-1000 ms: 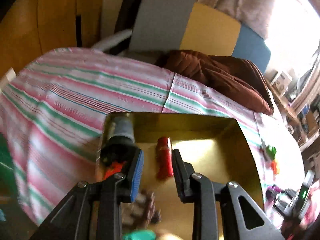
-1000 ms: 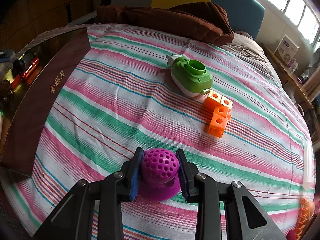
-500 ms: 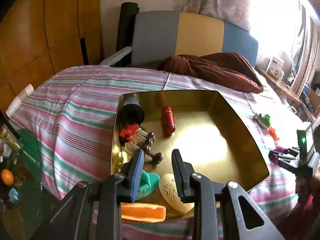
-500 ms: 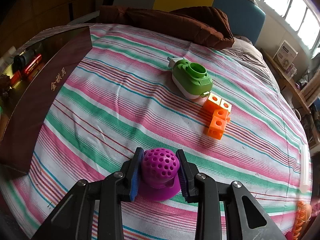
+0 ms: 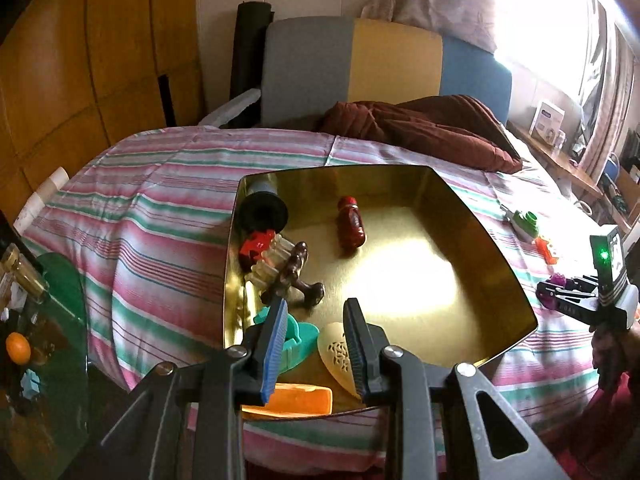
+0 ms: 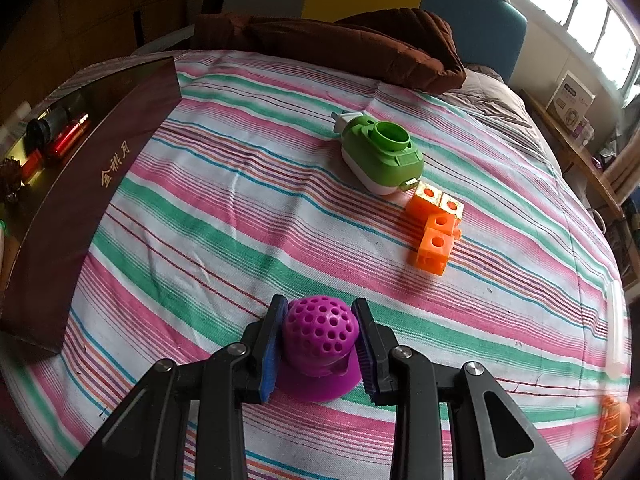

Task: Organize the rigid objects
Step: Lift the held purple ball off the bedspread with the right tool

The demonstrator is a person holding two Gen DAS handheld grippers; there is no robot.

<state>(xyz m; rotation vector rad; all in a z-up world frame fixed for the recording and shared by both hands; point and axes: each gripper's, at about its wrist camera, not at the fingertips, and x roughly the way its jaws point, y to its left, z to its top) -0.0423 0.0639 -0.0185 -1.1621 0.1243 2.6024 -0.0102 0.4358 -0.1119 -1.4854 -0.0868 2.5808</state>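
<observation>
My right gripper (image 6: 320, 322) is shut on a purple perforated dome toy (image 6: 320, 332) just above the striped bedspread. A green toy (image 6: 382, 156) and an orange block cluster (image 6: 436, 228) lie further out on the bed. My left gripper (image 5: 316, 320) is open and empty, held above the near edge of the gold-lined box (image 5: 496, 248). The box holds a red bottle (image 5: 351, 227), a black cylinder (image 5: 264, 210), a red piece (image 5: 256, 245), a brown figure (image 5: 294, 276), a teal piece (image 5: 302, 340), a cream leaf-shaped piece (image 5: 336, 352) and an orange piece (image 5: 298, 398).
The box's dark outer wall (image 6: 80, 208) stands at the left in the right wrist view. A brown pillow (image 6: 340, 48) lies at the bed's far end. A green glass side table (image 5: 44, 340) with an orange fruit stands to the bed's left. A shelf with boxes (image 6: 570, 98) lines the right.
My left gripper has drawn back and up from the red bottle, so more of the box shows. My right gripper stays shut on the purple dome and has hardly moved.
</observation>
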